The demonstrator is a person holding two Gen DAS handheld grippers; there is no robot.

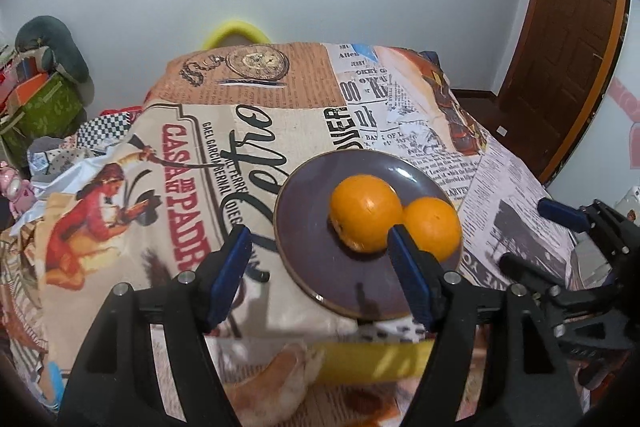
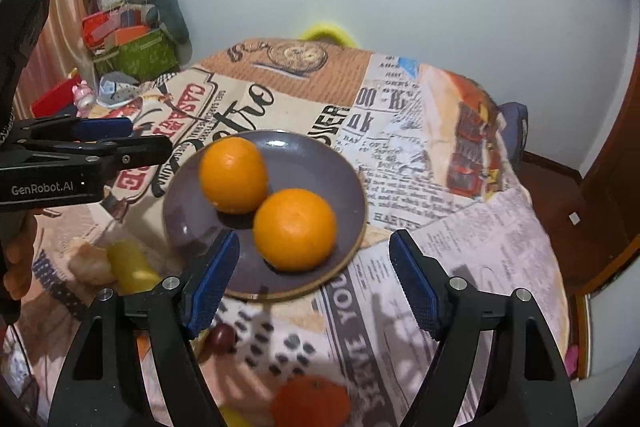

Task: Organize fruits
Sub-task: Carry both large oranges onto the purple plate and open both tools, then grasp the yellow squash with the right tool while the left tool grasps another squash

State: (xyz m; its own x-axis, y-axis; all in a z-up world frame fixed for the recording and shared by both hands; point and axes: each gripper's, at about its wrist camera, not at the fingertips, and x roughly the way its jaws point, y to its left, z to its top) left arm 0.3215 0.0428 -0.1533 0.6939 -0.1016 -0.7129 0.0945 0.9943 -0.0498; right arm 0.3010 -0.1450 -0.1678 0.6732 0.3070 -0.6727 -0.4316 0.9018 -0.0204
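Blurred fruit (image 2: pixel 310 405) below the purple plate (image 2: pixel 296 155) is hard to identify; the left gripper (image 1: pixel 320 275) and right gripper (image 2: pixel 314 283) gape empty above two oranges (image 2: pixel 294 229).

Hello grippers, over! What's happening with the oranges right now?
Left gripper open, empty. Right gripper open, empty. Two oranges touching on the purple plate. Nothing blocking the plate.
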